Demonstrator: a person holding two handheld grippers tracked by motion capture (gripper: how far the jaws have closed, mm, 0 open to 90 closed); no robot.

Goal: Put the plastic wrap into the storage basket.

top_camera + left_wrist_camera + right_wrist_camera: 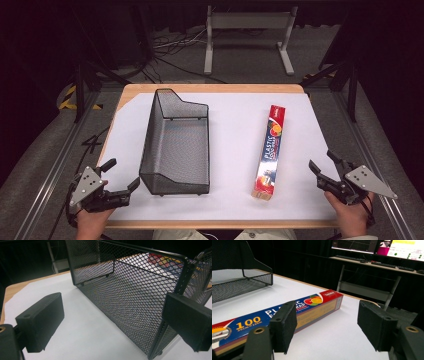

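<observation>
A long plastic-wrap box point(270, 152), red and blue with fruit pictures, lies flat on the white table cover right of centre; in the right gripper view the box point(269, 317) runs past the left jaw. My right gripper point(325, 162) stands open near the table's right front corner, just right of the box, nothing between its pads. A black wire-mesh basket point(176, 145) stands left of centre, its inside bare. My left gripper point(120, 172) is open at the front left, beside the basket's near corner point(182, 280), touching nothing.
The white sheet point(230, 130) covers a wooden table point(210, 88). Beyond the far edge stand a grey metal frame point(247, 35) and floor cables. Monitors and keyboards point(397, 255) sit on a desk in the right gripper view. Metal rails flank both table sides.
</observation>
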